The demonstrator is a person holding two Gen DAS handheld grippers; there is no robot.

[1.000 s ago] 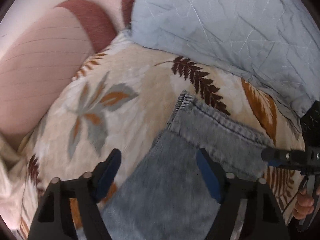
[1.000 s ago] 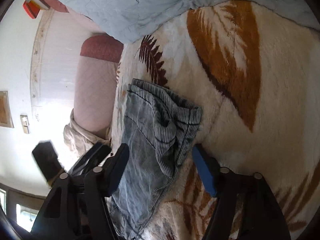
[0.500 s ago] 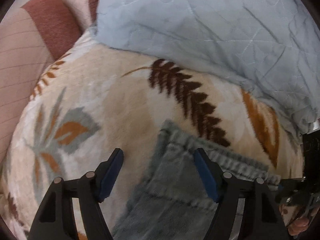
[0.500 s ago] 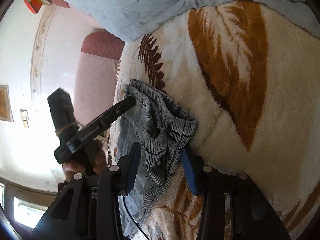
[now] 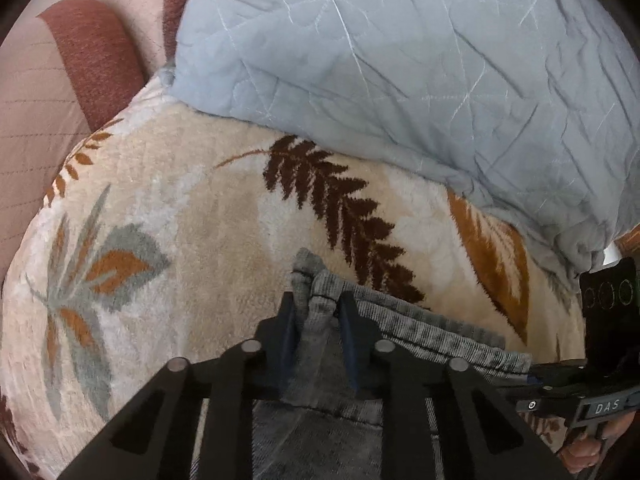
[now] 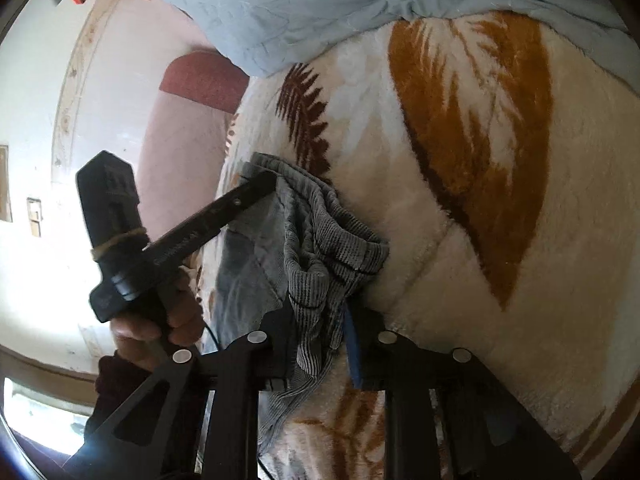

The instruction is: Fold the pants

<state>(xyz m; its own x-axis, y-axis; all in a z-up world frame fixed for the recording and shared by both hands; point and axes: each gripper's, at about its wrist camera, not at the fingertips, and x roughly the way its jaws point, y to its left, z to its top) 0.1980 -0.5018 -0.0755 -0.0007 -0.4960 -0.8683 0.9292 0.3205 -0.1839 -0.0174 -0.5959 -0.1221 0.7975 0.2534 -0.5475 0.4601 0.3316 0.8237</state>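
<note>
Grey-blue denim pants (image 5: 420,332) lie on a cream leaf-print blanket (image 5: 200,220). My left gripper (image 5: 318,312) is shut on the left corner of the ribbed waistband, which bunches up between the pads. My right gripper (image 6: 320,316) is shut on the other end of the waistband; the pants (image 6: 332,248) hang crumpled from it. The left gripper also shows in the right wrist view (image 6: 256,184), biting the far corner of the pants. The right gripper's body shows at the right edge of the left wrist view (image 5: 560,388).
A pale blue quilted comforter (image 5: 400,60) lies across the far side of the blanket. A pink and dark red upholstered headboard (image 5: 60,92) stands at the left. A white wall (image 6: 40,120) is beyond the bed.
Both grippers moved down onto the waistband and went from open to shut on it, one at each end. The fabric has bunched up in both.
</note>
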